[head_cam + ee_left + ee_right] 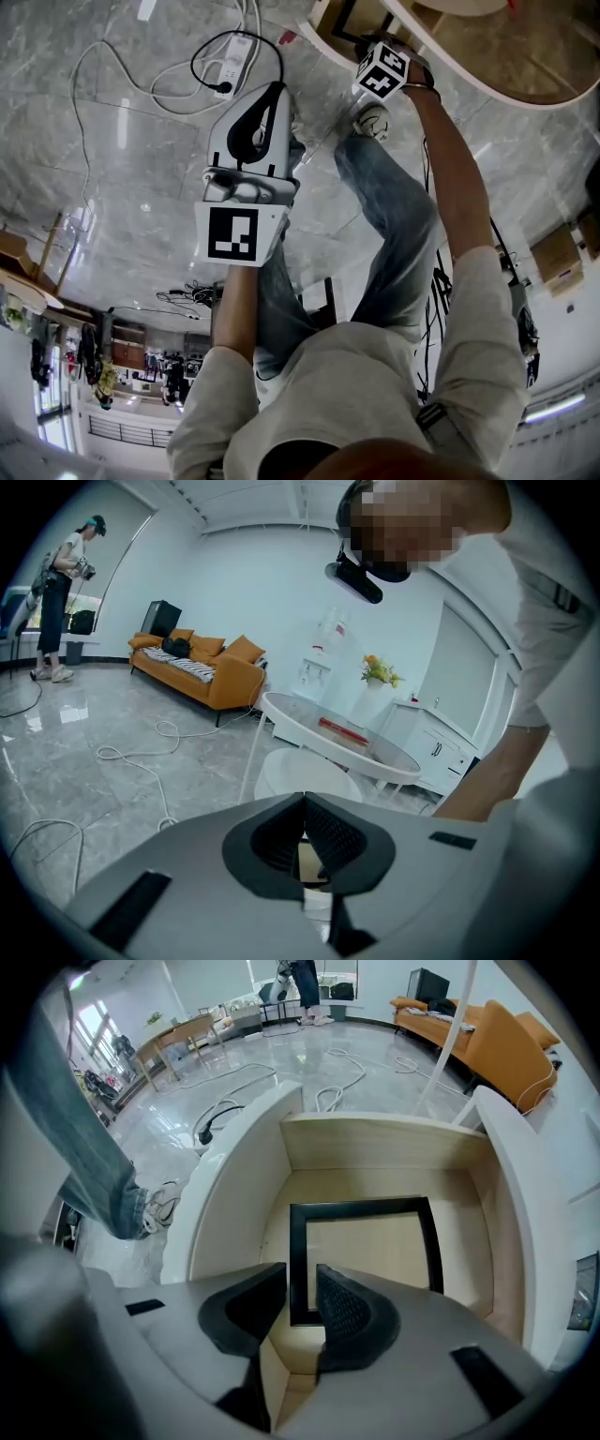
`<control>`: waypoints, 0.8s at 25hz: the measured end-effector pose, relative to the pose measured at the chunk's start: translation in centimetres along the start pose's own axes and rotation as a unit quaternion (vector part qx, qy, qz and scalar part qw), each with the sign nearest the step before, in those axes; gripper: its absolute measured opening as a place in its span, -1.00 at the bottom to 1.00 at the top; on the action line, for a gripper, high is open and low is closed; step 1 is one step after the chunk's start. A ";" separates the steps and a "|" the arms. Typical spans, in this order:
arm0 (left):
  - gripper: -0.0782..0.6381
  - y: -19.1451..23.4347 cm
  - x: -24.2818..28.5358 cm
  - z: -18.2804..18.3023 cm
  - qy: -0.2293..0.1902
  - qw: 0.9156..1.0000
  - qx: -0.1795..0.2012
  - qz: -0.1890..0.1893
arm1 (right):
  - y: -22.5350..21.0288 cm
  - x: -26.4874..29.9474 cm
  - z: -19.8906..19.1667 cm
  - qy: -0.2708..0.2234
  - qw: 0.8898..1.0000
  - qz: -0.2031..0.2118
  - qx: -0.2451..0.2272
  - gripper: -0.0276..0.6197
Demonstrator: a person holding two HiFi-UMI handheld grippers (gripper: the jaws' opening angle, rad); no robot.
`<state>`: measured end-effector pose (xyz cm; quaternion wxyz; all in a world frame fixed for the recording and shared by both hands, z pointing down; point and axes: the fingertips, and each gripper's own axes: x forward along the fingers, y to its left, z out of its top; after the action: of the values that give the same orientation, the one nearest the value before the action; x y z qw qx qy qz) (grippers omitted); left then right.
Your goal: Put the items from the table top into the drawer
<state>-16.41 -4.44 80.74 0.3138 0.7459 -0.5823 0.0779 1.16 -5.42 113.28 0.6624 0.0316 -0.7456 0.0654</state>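
Right hand-held gripper (301,1277) pointed down into the open pale wooden drawer (384,1143). It was released, jaws apart astride the left bar of a black rectangular frame (361,1207) that lay flat on the drawer bottom. Left hand-held gripper (303,801) was clenched and empty, held over the grey marble floor (141,169).

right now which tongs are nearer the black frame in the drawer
Right. The right tongs hang open straight over the frame in the drawer, one edge showing between the jaws. The left tongs are out over the floor, away from the drawer.
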 end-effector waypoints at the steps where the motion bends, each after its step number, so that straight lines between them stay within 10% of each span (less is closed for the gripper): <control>1: -0.74 0.0 0.0 0.1 0.000 1.000 0.001 0.001 | 0.0 -0.1 -0.1 0.000 1.000 0.000 -0.001 -0.53; 20: -0.74 -7.9 -3.8 9.6 0.015 0.999 0.049 -0.007 | 1.6 -21.1 4.7 -0.171 0.978 -0.062 0.102 -0.83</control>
<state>-12.78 -5.70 68.36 0.2862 0.7632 -0.5677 0.1157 -1.12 -5.28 91.78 0.5210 0.1559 -0.8340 0.0929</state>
